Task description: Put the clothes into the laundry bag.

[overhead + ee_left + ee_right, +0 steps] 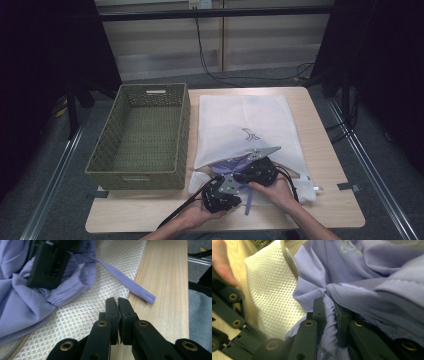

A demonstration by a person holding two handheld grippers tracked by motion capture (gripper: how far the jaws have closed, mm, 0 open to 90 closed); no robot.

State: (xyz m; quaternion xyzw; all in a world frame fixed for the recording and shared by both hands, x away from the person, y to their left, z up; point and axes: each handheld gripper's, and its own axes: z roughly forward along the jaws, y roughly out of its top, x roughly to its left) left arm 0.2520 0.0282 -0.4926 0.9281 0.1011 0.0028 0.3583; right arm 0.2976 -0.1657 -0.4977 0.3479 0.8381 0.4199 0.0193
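A lilac garment [231,165] of thin, smooth cloth lay bunched in soft folds at the open near end of a white mesh laundry bag [245,127], partly inside the mouth and partly spilling over its edge. In the right gripper view the fabric [367,290] showed a gathered, elastic-looking hem and a small pale printed mark near the top. A narrow flat strap [125,281] of the same lilac ran out from the bundle across the mesh and ended on the bare wooden surface [320,150].

The right tongs [329,305] were clamped on a puckered fold of the garment, cloth squeezed between the two black jaws. The left tongs [117,300] were pressed together at the very edge of the mesh bag; whether they pinched its rim could not be told.

A green woven basket [102,155] stood just beside the bag, on its left.
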